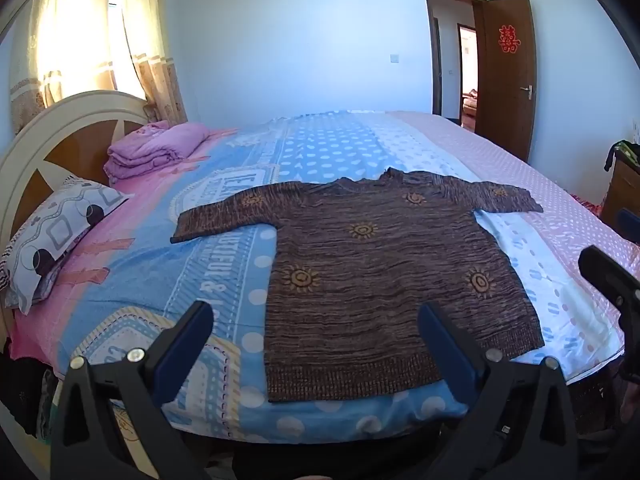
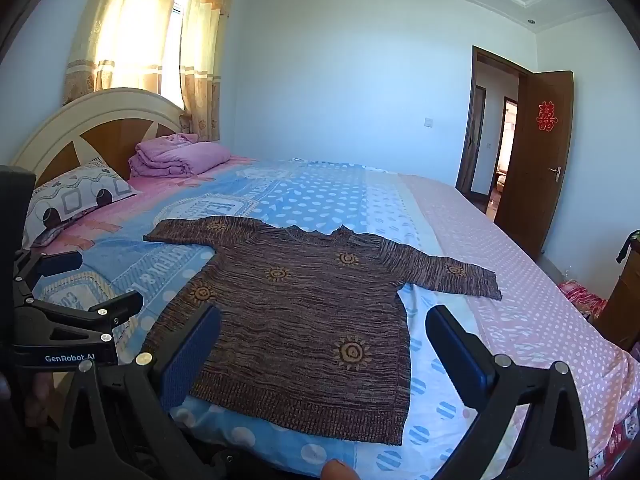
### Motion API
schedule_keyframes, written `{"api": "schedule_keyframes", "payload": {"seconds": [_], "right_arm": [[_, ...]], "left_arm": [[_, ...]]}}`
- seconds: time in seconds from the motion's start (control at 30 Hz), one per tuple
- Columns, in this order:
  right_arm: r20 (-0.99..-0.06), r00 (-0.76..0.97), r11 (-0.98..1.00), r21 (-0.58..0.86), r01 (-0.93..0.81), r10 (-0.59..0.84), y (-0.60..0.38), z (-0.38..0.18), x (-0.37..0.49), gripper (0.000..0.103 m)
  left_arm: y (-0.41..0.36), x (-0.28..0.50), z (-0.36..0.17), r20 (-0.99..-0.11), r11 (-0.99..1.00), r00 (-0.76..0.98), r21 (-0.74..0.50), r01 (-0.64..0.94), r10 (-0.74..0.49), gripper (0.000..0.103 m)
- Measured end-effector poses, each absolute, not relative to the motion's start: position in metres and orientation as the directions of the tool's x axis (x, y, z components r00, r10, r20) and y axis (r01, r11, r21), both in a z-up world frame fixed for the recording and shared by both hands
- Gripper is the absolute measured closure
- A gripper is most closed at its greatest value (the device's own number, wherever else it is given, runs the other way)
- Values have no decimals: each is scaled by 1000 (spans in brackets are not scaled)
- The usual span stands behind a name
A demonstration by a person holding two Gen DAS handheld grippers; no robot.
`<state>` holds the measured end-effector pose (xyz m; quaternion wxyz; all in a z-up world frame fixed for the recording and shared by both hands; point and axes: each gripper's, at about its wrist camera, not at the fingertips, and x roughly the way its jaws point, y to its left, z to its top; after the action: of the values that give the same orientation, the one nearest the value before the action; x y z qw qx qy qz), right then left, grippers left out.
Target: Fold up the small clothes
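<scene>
Two tools, left tool (image 1: 316,344) and right tool (image 2: 324,354), we hold wide open, empty, above the flat-spread sweater (image 1: 384,280), ready for folding.

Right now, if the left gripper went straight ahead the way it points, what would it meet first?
Most likely the brown sweater, spread flat on the bed. The left gripper, jaws wide open, frames its hem and lower body. Depth is unclear, so the exact touch point is a guess.
</scene>
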<state>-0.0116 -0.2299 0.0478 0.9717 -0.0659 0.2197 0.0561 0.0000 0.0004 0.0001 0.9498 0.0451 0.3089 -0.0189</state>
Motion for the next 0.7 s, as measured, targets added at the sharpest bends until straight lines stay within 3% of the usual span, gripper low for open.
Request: {"api": "schedule_keyframes", "payload": {"seconds": [0.7], "right_arm": [[-436,895,989,-65,-132,91,-237,48,-10,1]], "left_arm": [[9,5,1,-592,996,806,82,33,22,0]]}}
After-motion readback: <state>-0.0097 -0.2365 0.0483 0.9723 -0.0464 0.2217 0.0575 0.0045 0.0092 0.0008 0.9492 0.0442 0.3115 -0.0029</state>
